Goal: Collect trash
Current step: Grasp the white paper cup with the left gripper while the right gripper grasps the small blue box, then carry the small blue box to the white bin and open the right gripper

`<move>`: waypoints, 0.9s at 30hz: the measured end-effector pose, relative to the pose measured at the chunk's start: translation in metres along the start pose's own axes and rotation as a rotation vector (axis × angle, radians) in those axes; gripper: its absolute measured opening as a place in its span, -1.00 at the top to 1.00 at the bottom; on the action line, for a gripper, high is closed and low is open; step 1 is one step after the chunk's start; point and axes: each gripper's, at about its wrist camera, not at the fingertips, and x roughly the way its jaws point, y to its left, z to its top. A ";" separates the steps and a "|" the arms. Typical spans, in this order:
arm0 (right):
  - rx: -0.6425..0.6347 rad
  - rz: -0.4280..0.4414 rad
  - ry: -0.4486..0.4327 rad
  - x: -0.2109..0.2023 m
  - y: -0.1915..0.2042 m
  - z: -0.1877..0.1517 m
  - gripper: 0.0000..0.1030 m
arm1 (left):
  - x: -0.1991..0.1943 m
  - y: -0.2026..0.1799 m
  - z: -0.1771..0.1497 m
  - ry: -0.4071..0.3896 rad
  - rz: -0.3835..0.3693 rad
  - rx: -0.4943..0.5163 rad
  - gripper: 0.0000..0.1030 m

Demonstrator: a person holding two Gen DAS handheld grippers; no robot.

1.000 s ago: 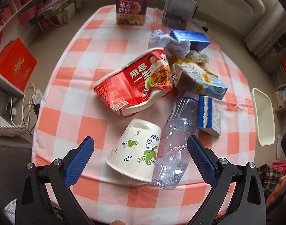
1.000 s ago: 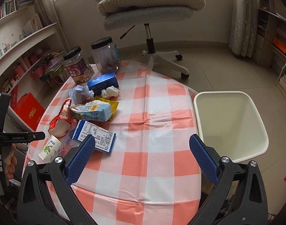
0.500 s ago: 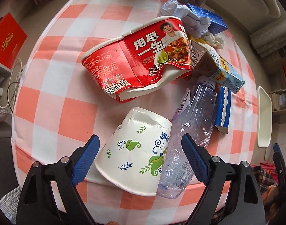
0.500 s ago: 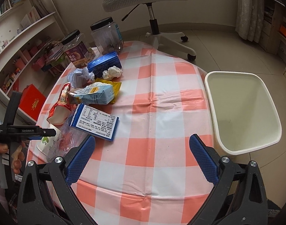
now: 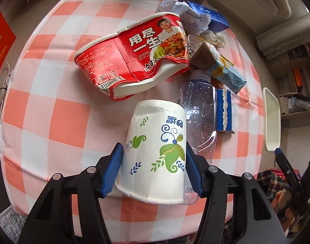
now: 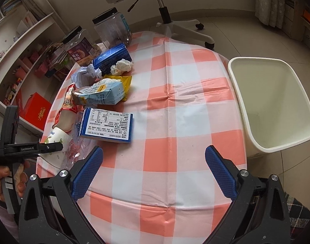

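Observation:
My left gripper [image 5: 153,168] is shut on a white paper cup [image 5: 155,154] with green leaf print that lies on its side near the table's edge; both blue pads touch its sides. The cup also shows in the right wrist view [image 6: 57,138]. Beside it lie a clear plastic bottle [image 5: 199,111], a crushed red noodle bowl [image 5: 134,57], a milk carton [image 5: 218,67], a blue-edged box [image 6: 108,124] and crumpled tissues [image 6: 122,66]. My right gripper [image 6: 152,170] is open and empty over the checked tablecloth [image 6: 175,122]. A cream trash bin [image 6: 273,103] stands to the table's right.
Two black-lidded jars [image 6: 112,28] and a blue box [image 6: 112,58] stand at the table's far side. An office chair base [image 6: 175,26] is behind the table. Shelves [image 6: 22,61] and a red box [image 6: 34,109] are to the left.
My left gripper moved forward around the paper cup and closed on it. My right gripper moved closer over the table and stayed open.

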 end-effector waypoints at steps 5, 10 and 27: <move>-0.154 -0.024 0.011 0.008 0.038 0.003 -0.87 | -0.038 -0.006 -0.006 -0.115 -0.054 0.014 -0.13; -0.507 -0.112 0.036 0.041 0.089 -0.002 -0.87 | -0.062 -0.004 -0.012 -0.176 -0.106 0.007 -0.13; -0.651 -0.079 0.024 0.100 0.122 0.029 0.22 | -0.073 0.002 -0.015 -0.225 -0.090 0.022 -0.15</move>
